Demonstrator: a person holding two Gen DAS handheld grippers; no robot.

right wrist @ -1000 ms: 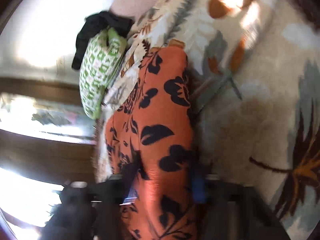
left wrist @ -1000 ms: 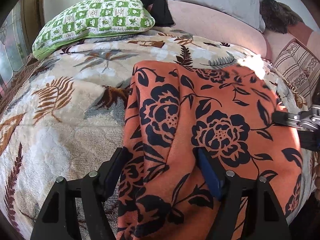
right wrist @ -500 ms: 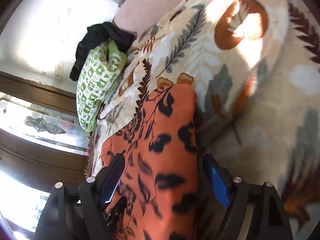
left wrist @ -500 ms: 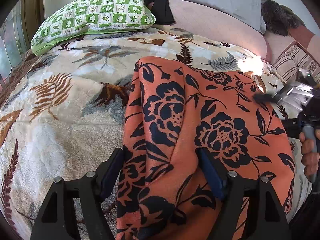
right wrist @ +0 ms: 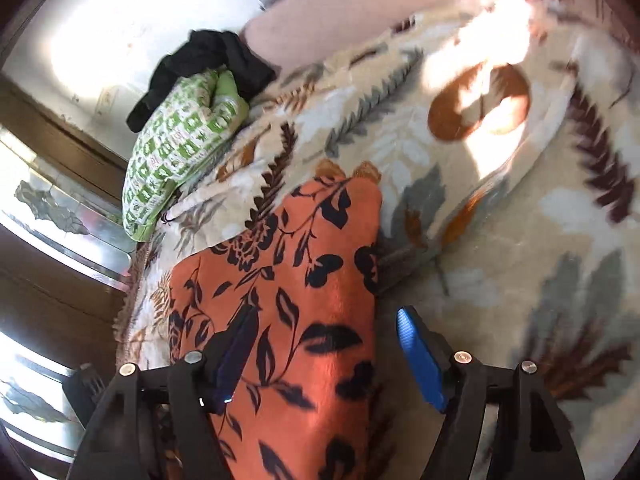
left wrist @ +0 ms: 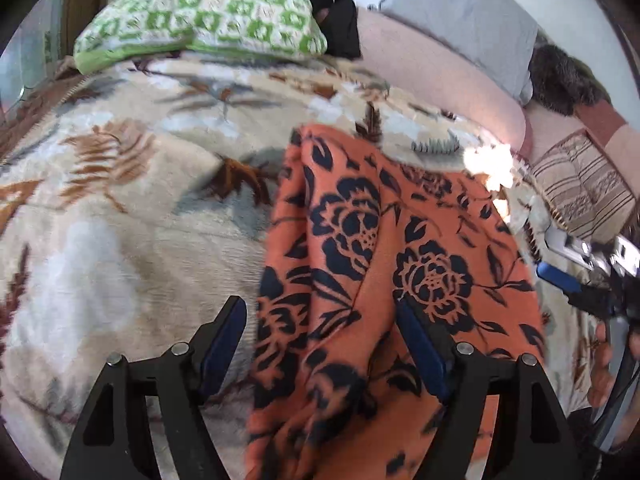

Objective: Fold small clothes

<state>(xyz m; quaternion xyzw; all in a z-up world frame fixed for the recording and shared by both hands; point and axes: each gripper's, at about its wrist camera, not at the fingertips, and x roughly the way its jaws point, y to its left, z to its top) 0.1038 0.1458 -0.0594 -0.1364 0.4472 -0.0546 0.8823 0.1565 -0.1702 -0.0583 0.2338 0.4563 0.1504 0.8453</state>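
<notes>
Orange flowered garment (left wrist: 392, 264) lies spread on the bed's leaf-print blanket (left wrist: 120, 240), on the near side of the green checked pillow (left wrist: 200, 28), well apart from it. It looks already doubled: a lengthwise ridge runs down its middle and the far end is fairly square.

Left gripper (left wrist: 320, 348): fingers (left wrist: 222, 344) stand wide. The garment's near left edge passes between them, but the pads do not press on it; nothing held.

Right gripper (right wrist: 326, 352): fingers (right wrist: 420, 360) are opening. The garment's right edge lies between them, one pad over cloth, the other over bare blanket. No pinch visible, so I judge the edge let go.

Handling, as judged: thin, soft, light fabric, no stiffness; it will drape and sag from any held point, and drag on the plush blanket rather than slide. Not fragile. A single-layer pinch could peel the fold apart.

Where to take hold: both near corners, one per gripper, catching all layers close to the edge, then carry them toward the pillow end for a crosswise fold. Near hem is partly out of view, so the corners' exact lie cannot be told.
</notes>
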